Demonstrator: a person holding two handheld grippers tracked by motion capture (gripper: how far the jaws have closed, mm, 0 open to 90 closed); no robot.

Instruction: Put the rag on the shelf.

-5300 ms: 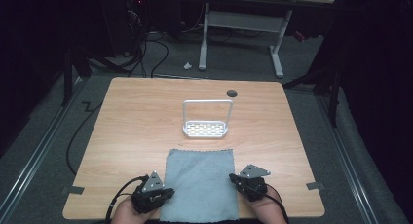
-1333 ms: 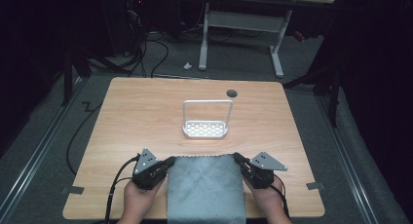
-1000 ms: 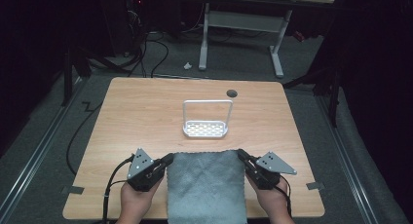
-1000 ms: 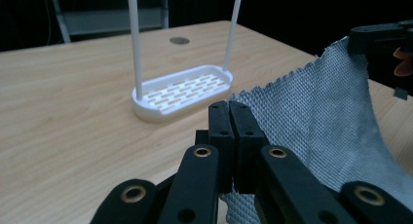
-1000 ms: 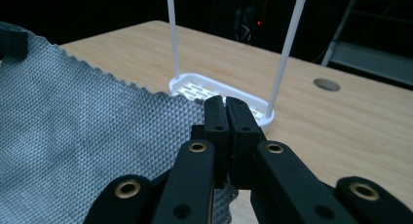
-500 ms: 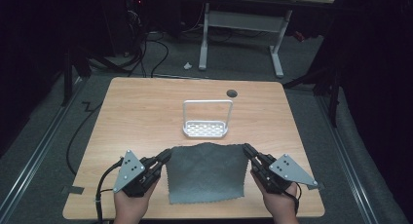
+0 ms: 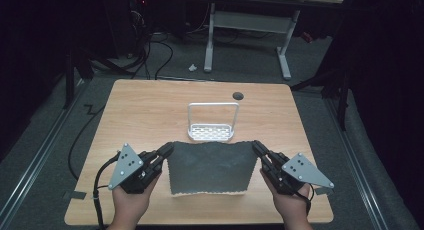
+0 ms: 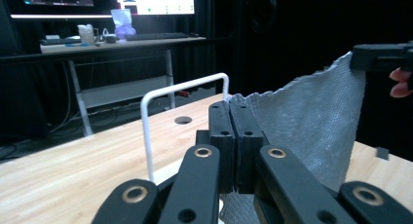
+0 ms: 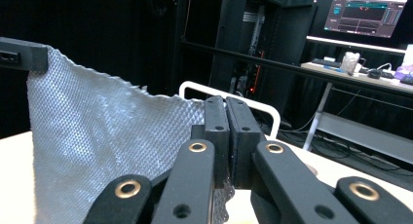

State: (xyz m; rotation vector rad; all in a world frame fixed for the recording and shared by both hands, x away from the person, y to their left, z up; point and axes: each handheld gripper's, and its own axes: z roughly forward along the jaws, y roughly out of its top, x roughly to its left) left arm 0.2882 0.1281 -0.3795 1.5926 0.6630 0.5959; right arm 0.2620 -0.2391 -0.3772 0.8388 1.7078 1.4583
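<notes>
A grey textured cloth (image 7: 210,167) hangs stretched between my two grippers above the front of the wooden table (image 7: 150,110). My left gripper (image 7: 167,150) is shut on the cloth's upper left corner, and my right gripper (image 7: 256,147) is shut on its upper right corner. In the left gripper view the closed jaws (image 8: 235,136) pinch the cloth (image 8: 311,131), with the other gripper (image 8: 380,57) holding the far corner. In the right gripper view the jaws (image 9: 225,136) clamp the cloth (image 9: 107,146) likewise. The cloth's lower edge trails near the table.
A white wire rack (image 7: 212,122) with a tall loop handle stands on the table just behind the cloth. A round cable hole (image 7: 238,95) sits near the far edge. Beyond the table stand a desk frame (image 7: 245,25) and floor cables.
The cloth lay flat at the table's front edge; both grippers took its far corners and lifted it, moving forward and apart, so it now hangs upright and spread.
</notes>
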